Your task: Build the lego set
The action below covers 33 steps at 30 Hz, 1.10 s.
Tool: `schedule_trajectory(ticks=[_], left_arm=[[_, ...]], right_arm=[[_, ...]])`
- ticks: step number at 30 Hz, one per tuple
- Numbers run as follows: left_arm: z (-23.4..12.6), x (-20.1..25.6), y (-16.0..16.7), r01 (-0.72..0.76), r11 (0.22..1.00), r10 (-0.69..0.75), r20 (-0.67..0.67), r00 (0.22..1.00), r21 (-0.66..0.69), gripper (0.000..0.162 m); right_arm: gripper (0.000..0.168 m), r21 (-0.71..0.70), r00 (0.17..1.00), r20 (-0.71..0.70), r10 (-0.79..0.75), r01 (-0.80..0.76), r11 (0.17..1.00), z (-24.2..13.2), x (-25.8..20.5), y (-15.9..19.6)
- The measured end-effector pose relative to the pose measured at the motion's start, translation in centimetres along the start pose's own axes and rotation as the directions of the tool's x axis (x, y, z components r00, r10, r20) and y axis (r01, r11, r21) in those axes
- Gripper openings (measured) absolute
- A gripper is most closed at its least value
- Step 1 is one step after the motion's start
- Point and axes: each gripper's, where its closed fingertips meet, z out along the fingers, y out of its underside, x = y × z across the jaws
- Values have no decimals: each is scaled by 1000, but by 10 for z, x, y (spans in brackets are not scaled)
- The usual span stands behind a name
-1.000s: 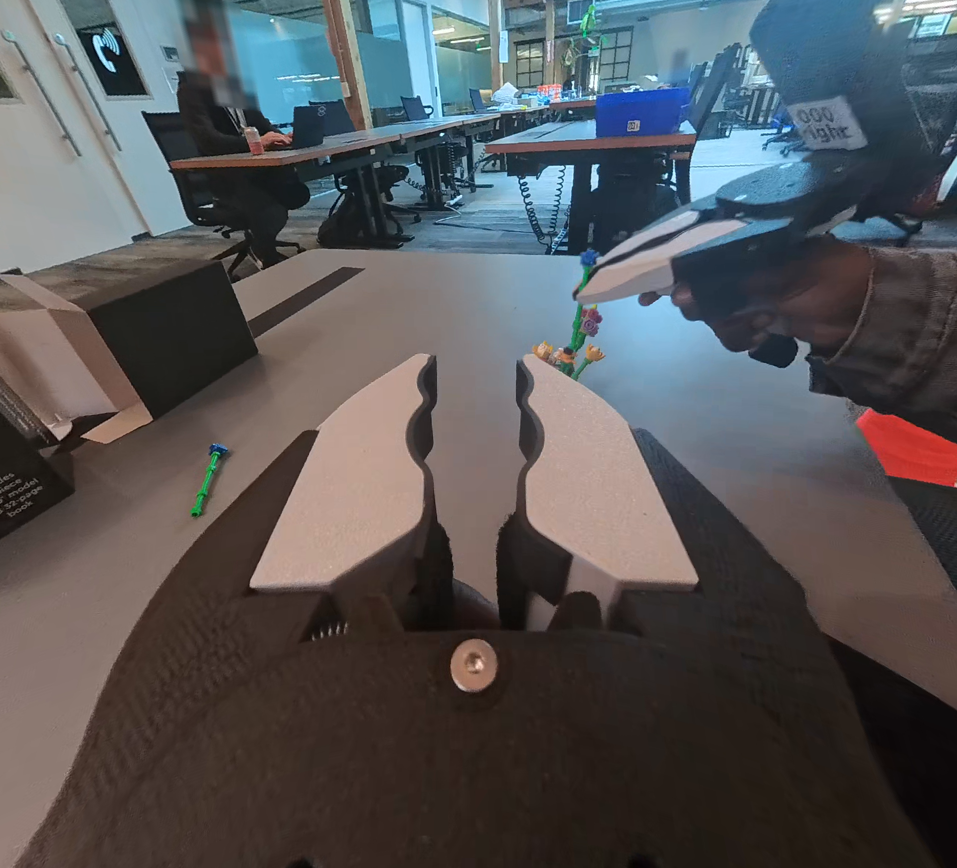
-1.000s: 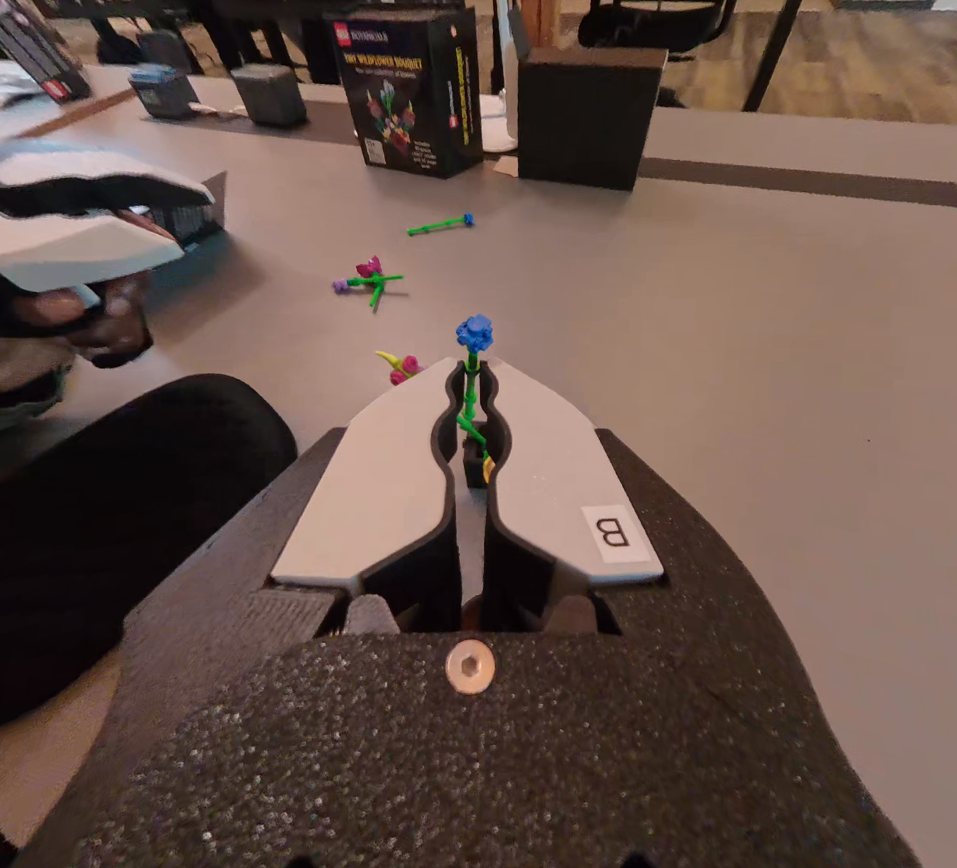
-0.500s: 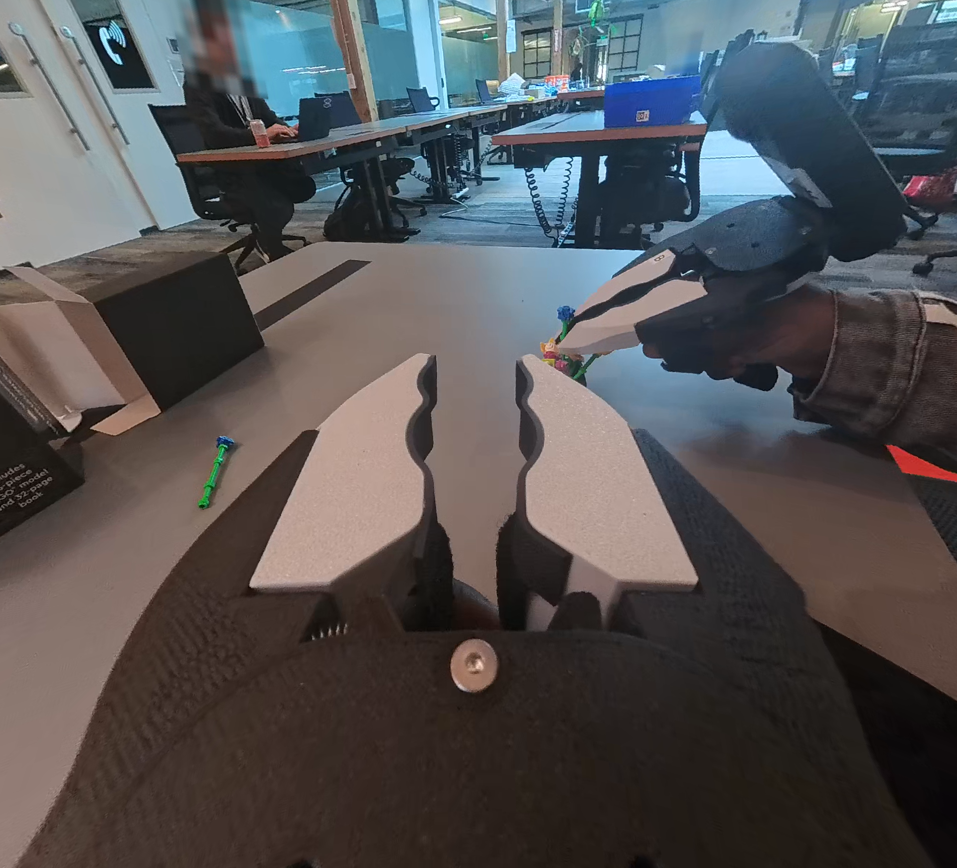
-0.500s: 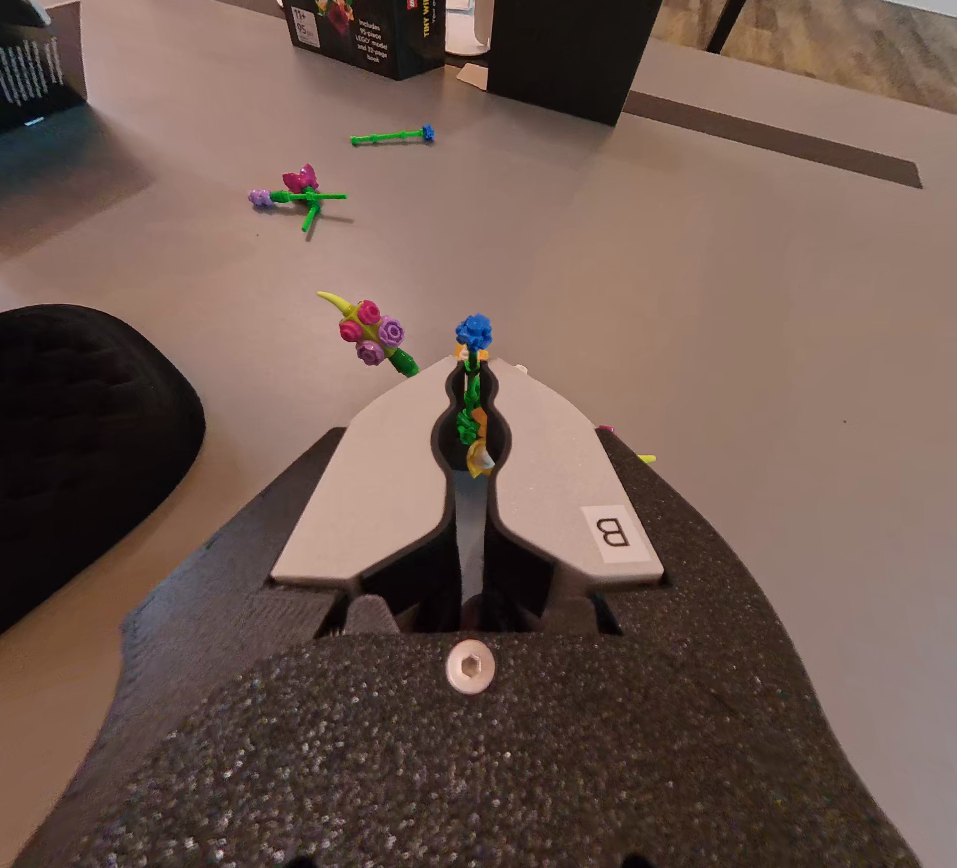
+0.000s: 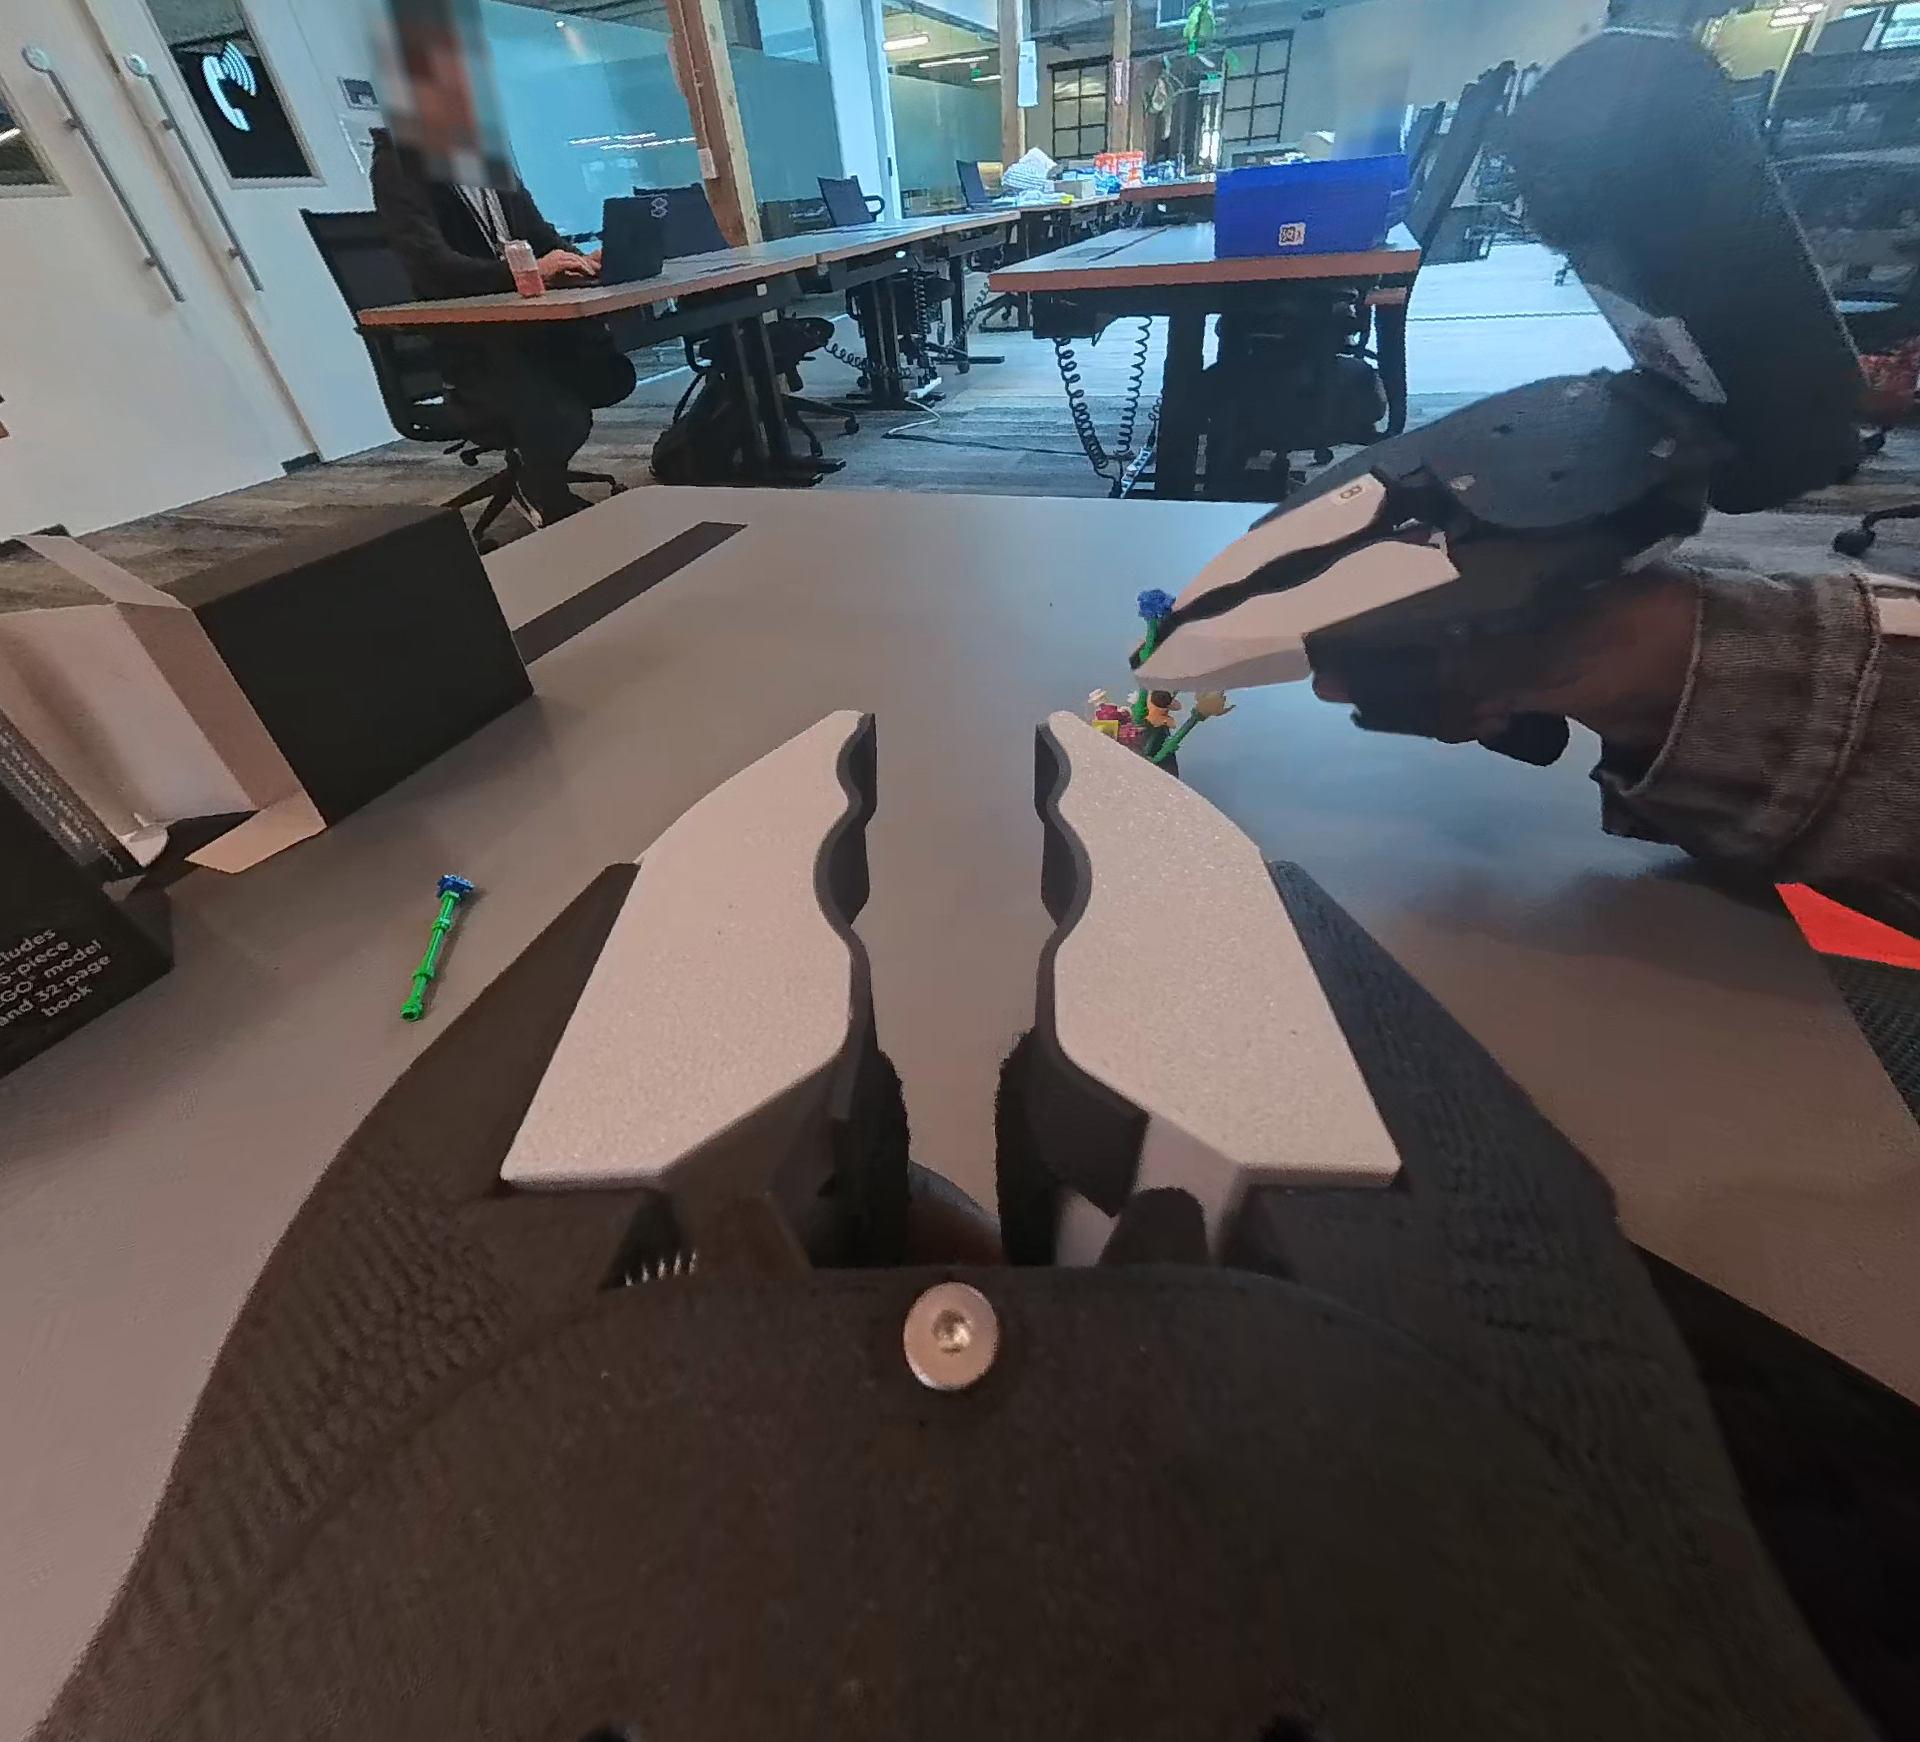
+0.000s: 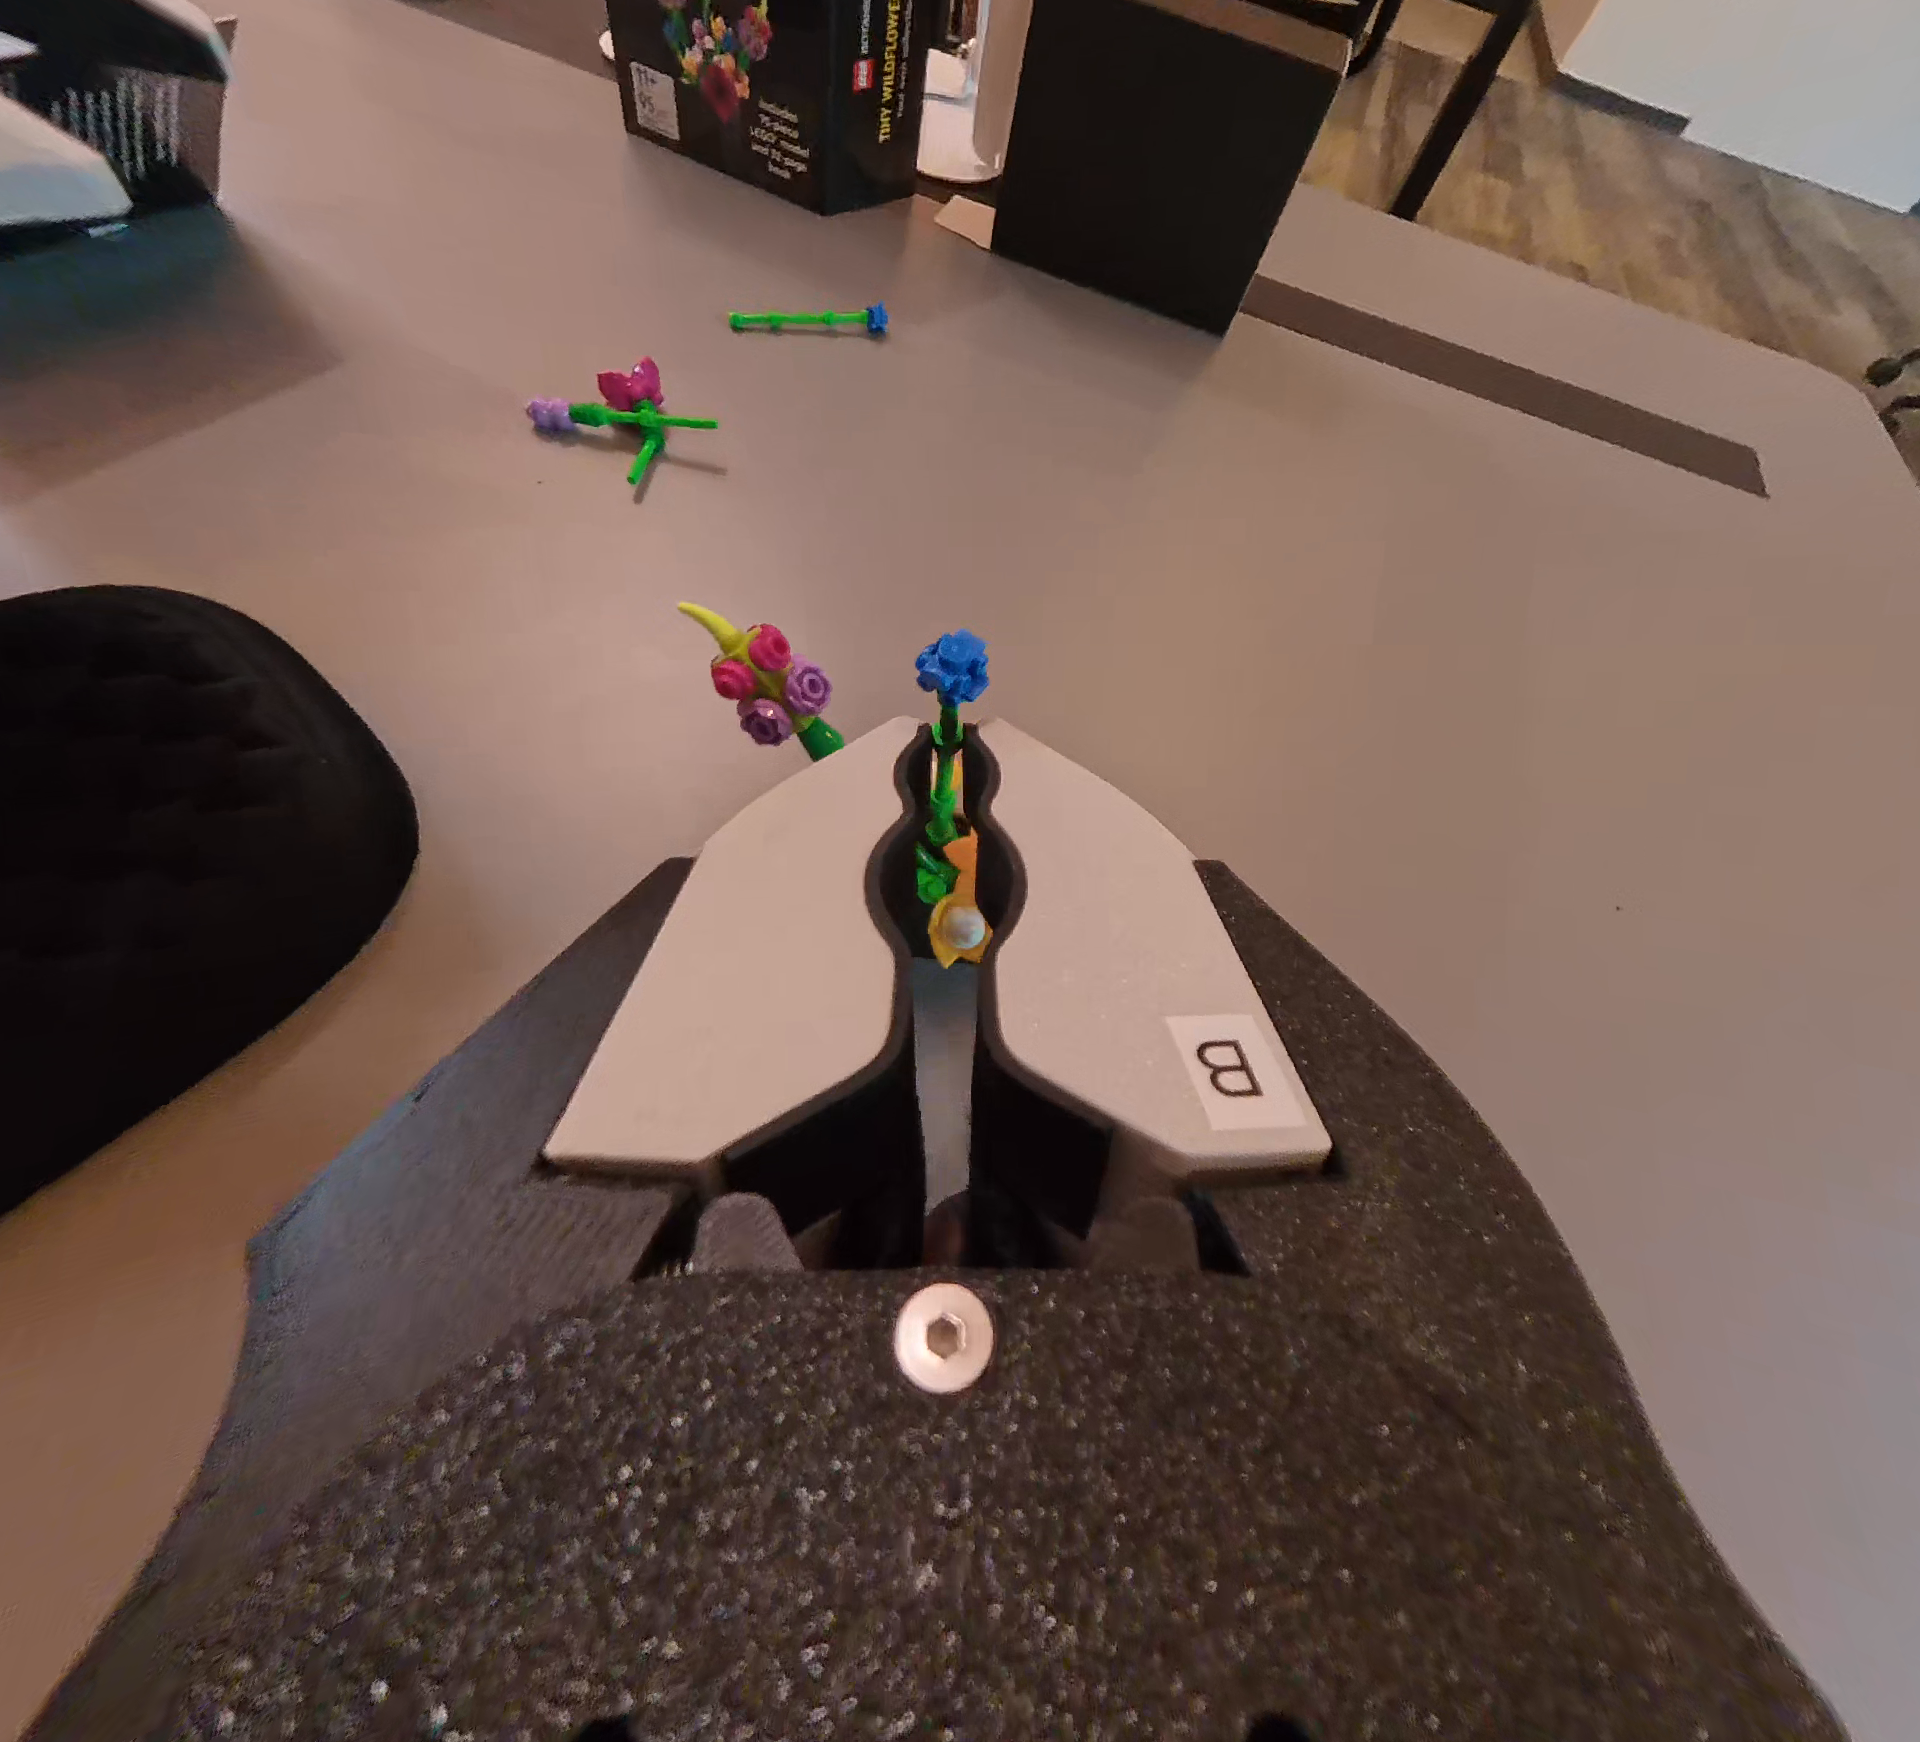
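My right gripper (image 6: 948, 736) is shut on a green stem with a blue flower (image 6: 951, 666) that sticks out past its tips. A yellow-orange flower (image 6: 956, 923) shows in the gap between its fingers, and a pink and purple flower cluster (image 6: 769, 679) stands just left of the tips. In the left wrist view the right gripper (image 5: 1153, 653) points down-left over a small bouquet (image 5: 1153, 731) standing on the grey table (image 5: 935, 612). I cannot tell whether the stem is seated in it. My left gripper (image 5: 954, 736) is open and empty, just left of the bouquet.
A loose green stem with a blue tip (image 6: 810, 321) (image 5: 436, 949) and a magenta and purple sprig (image 6: 623, 414) lie on the table. The dark set box (image 6: 769, 9) and a black box (image 6: 1153, 134) (image 5: 353, 653) stand behind them. A person sits at a far desk (image 5: 478, 238).
My right gripper has come down and tilted forward with the blue flower stem, so the bouquet now stands low on the table beneath it. My left gripper stays open and has hardly moved.
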Motion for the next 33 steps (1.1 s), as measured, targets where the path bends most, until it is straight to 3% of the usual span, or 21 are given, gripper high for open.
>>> schedule_trajectory(ticks=[12,22,27,33], left_arm=[[0,0,0,-3,1000,3,-2,1000,-2,29],[1,0,1,-7,1000,7,-3,1000,-4,29],[1,0,1,-5,1000,5,-3,1000,-3,29],[1,1,2,-6,1000,6,-5,1000,-5,29]], right_arm=[[5,-130,998,-26,52,-55,990,10,4,22],[28,-154,1000,11,5,-3,988,-4,3,4],[27,-148,999,10,-35,36,988,-9,6,1],[14,-81,986,21,-164,165,983,-11,0,-9]])
